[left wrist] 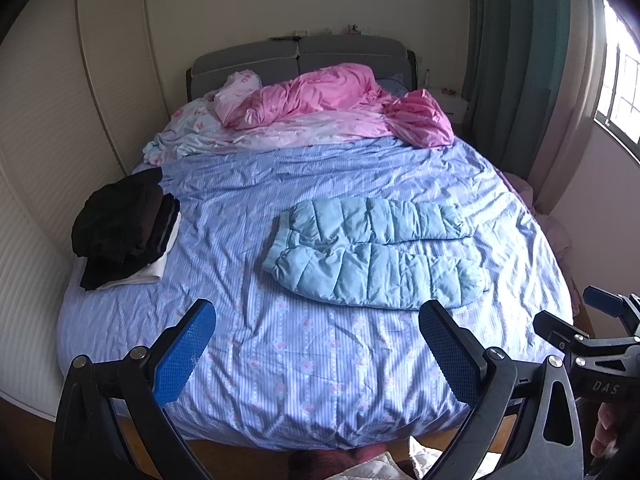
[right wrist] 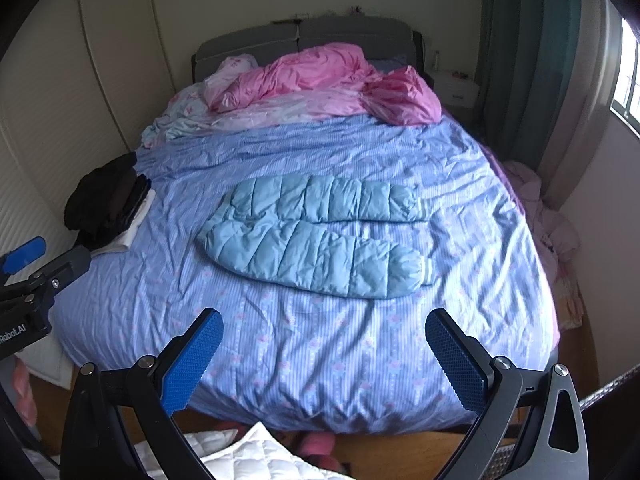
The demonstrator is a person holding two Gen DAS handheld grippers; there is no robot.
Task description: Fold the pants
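Left hand-held gripper [left wrist: 316, 326]: black angular frame, silver round screws, two fingers [left wrist: 188, 354] faced with blue dimpled pads. Right hand-held gripper [right wrist: 323, 334]: same build; white "DAS" lettering on its body.

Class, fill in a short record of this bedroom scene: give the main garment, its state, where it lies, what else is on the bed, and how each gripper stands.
garment: light blue quilted pants
state: spread flat, unfolded, legs side by side
location: middle of the blue striped bedspread
other items: stack of dark folded clothes at the bed's left edge; pink duvet bunched by the headboard
left gripper: open, empty, short of the pants
right gripper: open, empty, short of the pants
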